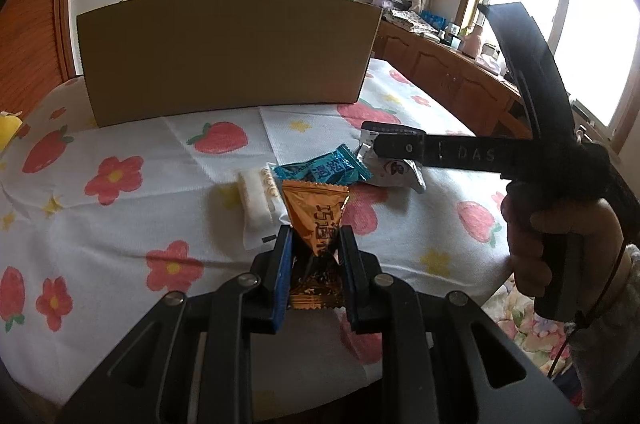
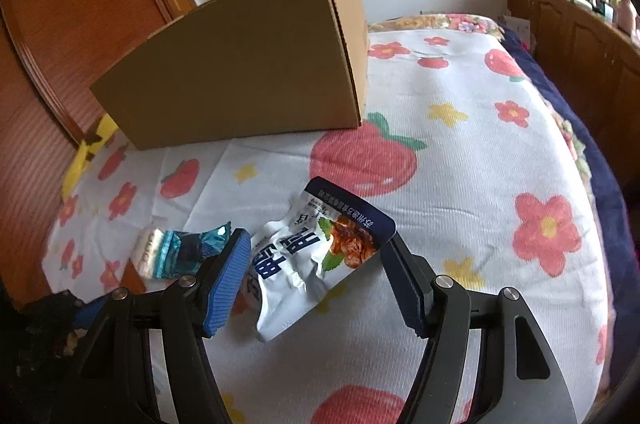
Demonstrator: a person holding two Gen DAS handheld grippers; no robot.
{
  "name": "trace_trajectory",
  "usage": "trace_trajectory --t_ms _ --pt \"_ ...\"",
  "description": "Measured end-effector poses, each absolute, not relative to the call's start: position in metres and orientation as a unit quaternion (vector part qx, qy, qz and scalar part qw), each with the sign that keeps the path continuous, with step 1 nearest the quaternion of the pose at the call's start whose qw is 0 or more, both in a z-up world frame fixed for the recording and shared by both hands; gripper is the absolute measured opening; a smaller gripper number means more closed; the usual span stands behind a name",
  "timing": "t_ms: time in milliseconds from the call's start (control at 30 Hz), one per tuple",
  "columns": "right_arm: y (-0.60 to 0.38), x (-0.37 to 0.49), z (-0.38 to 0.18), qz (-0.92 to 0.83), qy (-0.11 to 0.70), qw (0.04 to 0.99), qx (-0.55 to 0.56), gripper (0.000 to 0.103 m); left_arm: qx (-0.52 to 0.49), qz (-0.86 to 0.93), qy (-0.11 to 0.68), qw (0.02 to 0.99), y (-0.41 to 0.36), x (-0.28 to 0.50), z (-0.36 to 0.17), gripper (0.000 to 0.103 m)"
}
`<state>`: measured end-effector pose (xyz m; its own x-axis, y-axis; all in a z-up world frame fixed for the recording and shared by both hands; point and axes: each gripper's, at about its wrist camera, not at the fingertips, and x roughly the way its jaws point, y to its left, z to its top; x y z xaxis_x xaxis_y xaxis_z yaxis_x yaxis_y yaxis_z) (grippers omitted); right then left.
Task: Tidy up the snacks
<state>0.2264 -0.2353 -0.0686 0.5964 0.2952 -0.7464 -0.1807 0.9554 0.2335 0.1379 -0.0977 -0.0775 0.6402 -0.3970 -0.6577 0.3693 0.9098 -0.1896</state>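
My left gripper (image 1: pixel 314 234) is shut on an orange foil snack packet (image 1: pixel 316 216), held just above the bedspread. Behind it lie a white wafer pack (image 1: pixel 256 198) and a blue candy wrapper (image 1: pixel 324 170). My right gripper (image 2: pixel 316 244) is open, its fingers either side of a white and navy snack pouch (image 2: pixel 308 256) lying on the bed; it shows in the left wrist view (image 1: pixel 394 148) over that pouch (image 1: pixel 400 172). The blue wrapper (image 2: pixel 188 248) and wafer pack (image 2: pixel 146 252) lie left of it. A brown cardboard box (image 1: pixel 228 56) stands behind.
The bed has a strawberry and flower cover (image 2: pixel 480 184). A wooden headboard (image 2: pixel 60 64) is at the left. A wooden cabinet (image 1: pixel 448 72) with clutter runs along the window side. A yellow soft item (image 1: pixel 8 130) lies by the box's left end.
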Motion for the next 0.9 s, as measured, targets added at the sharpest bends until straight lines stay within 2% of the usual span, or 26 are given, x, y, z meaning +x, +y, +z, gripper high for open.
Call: trace_trajectory --t_ms 200,267,367,900 --pt "-0.231 0.224 -0.070 0.128 0.425 0.895 0.048 0.061 -0.017 -0.208 0.363 0.908 -0.095 0.136 -0.075 0.020" --pt "-0.232 0.223 -0.070 0.135 0.423 0.894 0.052 0.045 -0.019 -0.207 0.361 0.909 -0.093 0.135 -0.074 0.020" --pt "-0.232 0.222 -0.069 0.141 0.422 0.894 0.058 0.038 -0.021 -0.205 0.360 0.910 -0.092 0.135 -0.072 0.020" --pt "-0.239 0.200 -0.061 0.138 0.403 0.903 0.056 0.035 -0.019 -0.200 0.343 0.918 -0.088 0.128 -0.061 0.020"
